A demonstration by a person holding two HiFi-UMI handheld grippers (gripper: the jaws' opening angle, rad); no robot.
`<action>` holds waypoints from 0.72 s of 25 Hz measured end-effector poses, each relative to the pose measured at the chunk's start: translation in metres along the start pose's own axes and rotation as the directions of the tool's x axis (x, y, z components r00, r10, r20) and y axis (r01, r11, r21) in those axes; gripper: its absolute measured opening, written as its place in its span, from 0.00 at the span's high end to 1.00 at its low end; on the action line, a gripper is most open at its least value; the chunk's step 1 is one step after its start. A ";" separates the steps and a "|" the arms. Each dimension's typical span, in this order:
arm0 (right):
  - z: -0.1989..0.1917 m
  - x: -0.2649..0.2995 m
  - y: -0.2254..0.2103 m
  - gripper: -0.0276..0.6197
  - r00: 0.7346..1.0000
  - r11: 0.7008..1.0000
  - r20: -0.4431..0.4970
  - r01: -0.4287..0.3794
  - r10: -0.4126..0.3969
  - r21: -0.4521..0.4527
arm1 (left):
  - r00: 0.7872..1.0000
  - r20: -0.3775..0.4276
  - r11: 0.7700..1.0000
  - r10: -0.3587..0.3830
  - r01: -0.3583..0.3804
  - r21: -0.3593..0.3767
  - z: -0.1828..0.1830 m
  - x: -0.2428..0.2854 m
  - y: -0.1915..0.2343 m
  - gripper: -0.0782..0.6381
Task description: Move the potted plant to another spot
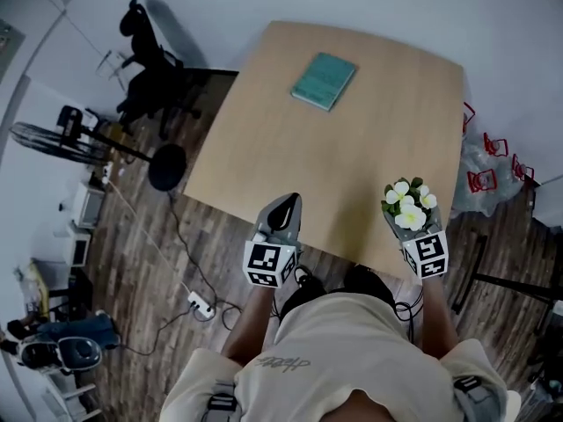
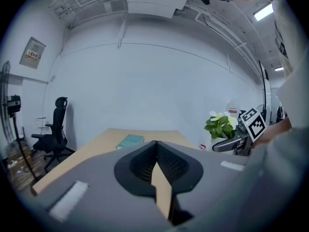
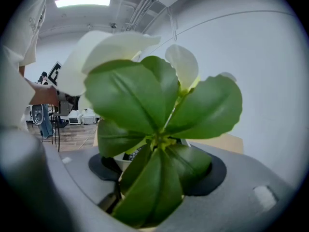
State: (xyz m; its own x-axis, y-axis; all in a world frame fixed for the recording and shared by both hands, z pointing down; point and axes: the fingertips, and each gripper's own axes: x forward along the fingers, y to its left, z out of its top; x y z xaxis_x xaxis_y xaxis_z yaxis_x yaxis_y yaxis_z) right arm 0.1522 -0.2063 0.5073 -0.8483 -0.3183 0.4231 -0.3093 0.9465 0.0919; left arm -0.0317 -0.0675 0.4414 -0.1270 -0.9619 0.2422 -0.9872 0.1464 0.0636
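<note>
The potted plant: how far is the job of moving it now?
Done: the potted plant sits gripped between the jaws of the right gripper, apparently lifted over the near right edge of the table. In hand: it is held there; the left gripper is shut and empty. Left: set it down on a bare part of the table, perhaps away from the teal book, and open the jaws.

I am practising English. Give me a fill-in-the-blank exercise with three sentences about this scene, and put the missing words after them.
1. The right gripper is shut on the potted plant, which has ____ flowers.
2. On the table lies exactly ____ teal book.
3. The left gripper has its jaws together and holds ____.

Missing words: white; one; nothing.
</note>
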 end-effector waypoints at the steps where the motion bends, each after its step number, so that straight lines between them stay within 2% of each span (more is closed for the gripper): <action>1: 0.007 0.003 0.006 0.43 1.000 1.000 0.005 -0.003 0.003 -0.007 | 1.000 0.007 1.000 0.009 -0.009 0.000 0.001 -0.007 0.008 0.87; 6: 0.035 0.019 0.045 0.43 0.999 1.000 0.031 -0.012 0.012 -0.004 | 0.999 0.023 1.000 0.029 -0.029 -0.010 -0.001 -0.041 0.049 0.87; 18: 0.048 0.059 0.134 0.43 0.999 1.000 0.032 -0.015 0.015 -0.005 | 0.997 0.027 0.998 0.068 -0.068 -0.003 -0.028 -0.117 0.131 0.87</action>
State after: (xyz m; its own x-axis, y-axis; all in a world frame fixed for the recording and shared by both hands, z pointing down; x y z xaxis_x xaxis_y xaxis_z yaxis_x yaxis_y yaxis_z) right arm 0.0405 -0.1010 0.5010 -0.8663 -0.3054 0.3953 -0.2944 0.9515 0.0899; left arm -0.1434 0.0708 0.4483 -0.1965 -0.9555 0.2202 -0.9759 0.2122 0.0499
